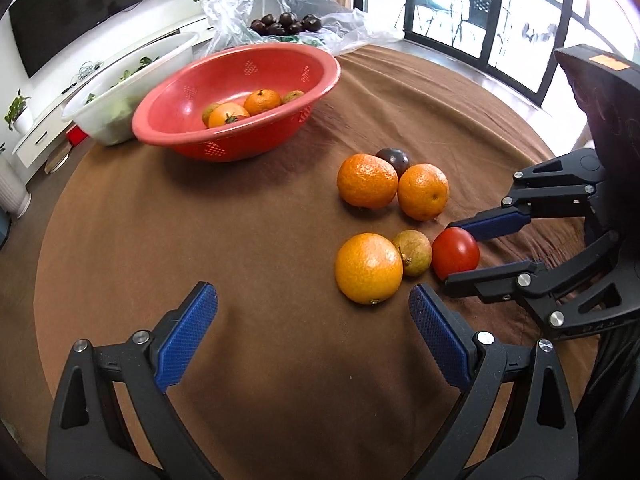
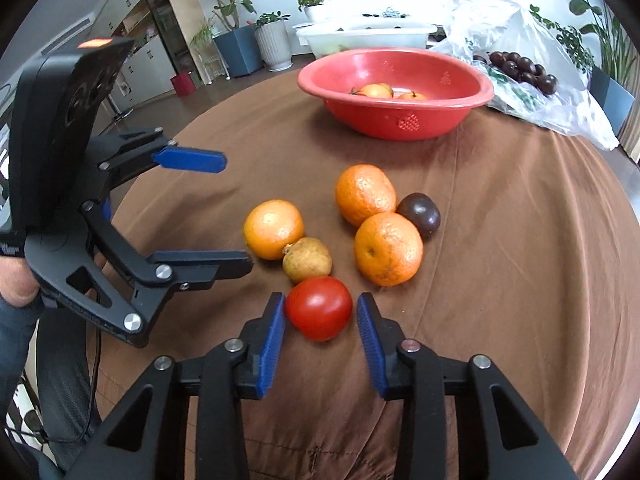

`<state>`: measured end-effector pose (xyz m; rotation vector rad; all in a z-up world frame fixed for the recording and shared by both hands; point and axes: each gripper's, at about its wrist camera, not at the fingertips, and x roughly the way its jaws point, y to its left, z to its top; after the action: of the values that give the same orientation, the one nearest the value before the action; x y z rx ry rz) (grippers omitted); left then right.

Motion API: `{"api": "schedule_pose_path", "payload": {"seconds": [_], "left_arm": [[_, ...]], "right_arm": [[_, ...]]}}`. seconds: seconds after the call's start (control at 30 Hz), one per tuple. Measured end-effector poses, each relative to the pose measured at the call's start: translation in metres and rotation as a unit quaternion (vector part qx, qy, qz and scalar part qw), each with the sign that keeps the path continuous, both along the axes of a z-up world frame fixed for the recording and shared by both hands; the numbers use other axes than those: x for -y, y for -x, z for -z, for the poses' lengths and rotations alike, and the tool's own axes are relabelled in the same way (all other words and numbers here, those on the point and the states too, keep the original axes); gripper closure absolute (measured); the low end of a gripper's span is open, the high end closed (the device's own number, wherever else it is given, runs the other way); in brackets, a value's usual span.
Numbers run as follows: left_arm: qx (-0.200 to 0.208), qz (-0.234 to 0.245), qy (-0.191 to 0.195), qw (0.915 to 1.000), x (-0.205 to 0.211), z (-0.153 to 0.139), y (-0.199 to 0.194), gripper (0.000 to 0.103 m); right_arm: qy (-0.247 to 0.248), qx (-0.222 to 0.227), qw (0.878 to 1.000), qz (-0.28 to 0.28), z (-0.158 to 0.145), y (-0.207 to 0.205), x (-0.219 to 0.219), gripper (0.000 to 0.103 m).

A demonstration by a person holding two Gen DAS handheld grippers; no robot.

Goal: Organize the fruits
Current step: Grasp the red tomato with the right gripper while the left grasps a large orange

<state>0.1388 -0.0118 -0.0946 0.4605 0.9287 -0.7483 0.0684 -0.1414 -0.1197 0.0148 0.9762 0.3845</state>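
Note:
A red tomato rests on the brown cloth, and my right gripper is shut on it, with a blue pad against each side. Beside the tomato lie a yellow-brown fruit, three oranges and a dark purple fruit. The red bowl further back holds several orange fruits. My left gripper hangs open over bare cloth, just short of the nearest orange. In the left wrist view the right gripper reaches in from the right around the tomato.
A white tub stands behind the red bowl. A clear plastic bag with dark round fruits lies at the table's far side. The round table's edge curves close on both sides. A hand holds the left gripper.

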Motion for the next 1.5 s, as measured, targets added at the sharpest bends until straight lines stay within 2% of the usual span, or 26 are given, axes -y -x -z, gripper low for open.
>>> {"api": "schedule_pose_path", "payload": {"seconds": [0.13, 0.3, 0.37, 0.43, 0.47, 0.53, 0.67, 0.8, 0.83, 0.9, 1.2, 1.5], "left_arm": [[-0.002, 0.014, -0.005, 0.9999, 0.006, 0.003, -0.003, 0.005], [-0.016, 0.037, 0.007, 0.9992, 0.013, 0.006, -0.005, 0.006], [-0.023, 0.049, 0.009, 0.9985, 0.015, 0.007, -0.006, 0.01], [-0.032, 0.061, 0.009, 0.9976, 0.017, 0.009, -0.007, 0.023], [-0.036, 0.066, 0.009, 0.9971, 0.017, 0.01, -0.008, 0.026], [-0.039, 0.076, 0.009, 0.9963, 0.017, 0.011, -0.009, 0.043], [-0.042, 0.087, 0.011, 0.9952, 0.018, 0.011, -0.012, 0.046], [-0.038, 0.1, 0.003, 0.9942, 0.023, 0.012, -0.011, 0.053], [-0.037, 0.101, 0.002, 0.9942, 0.024, 0.012, -0.011, 0.061], [-0.043, 0.103, 0.011, 0.9937, 0.023, 0.01, -0.012, 0.07], [-0.036, 0.084, 0.012, 0.9958, 0.02, 0.01, -0.006, 0.07], [-0.032, 0.027, 0.04, 0.9983, 0.001, 0.001, 0.003, 0.07]], "right_arm": [[0.004, -0.001, 1.0, -0.003, -0.001, 0.002, -0.001, 0.067], [-0.013, -0.004, 1.0, 0.002, -0.006, 0.005, 0.007, 0.068], [-0.016, -0.005, 1.0, 0.005, -0.007, 0.006, 0.011, 0.068], [-0.023, -0.006, 1.0, 0.009, -0.009, 0.006, 0.016, 0.067], [-0.027, -0.006, 1.0, 0.01, -0.009, 0.006, 0.017, 0.067], [-0.031, -0.007, 0.999, 0.013, -0.01, 0.007, 0.02, 0.068], [-0.034, -0.009, 0.999, 0.018, -0.009, 0.005, 0.022, 0.068], [-0.034, -0.013, 0.999, 0.018, -0.007, 0.006, 0.023, 0.068], [-0.034, -0.013, 0.999, 0.018, -0.007, 0.006, 0.023, 0.068], [-0.035, -0.014, 0.999, 0.019, -0.007, 0.005, 0.023, 0.068], [-0.036, -0.009, 0.999, 0.024, -0.008, 0.005, 0.025, 0.068], [-0.036, -0.002, 0.999, 0.031, -0.012, 0.01, 0.027, 0.068]]}}
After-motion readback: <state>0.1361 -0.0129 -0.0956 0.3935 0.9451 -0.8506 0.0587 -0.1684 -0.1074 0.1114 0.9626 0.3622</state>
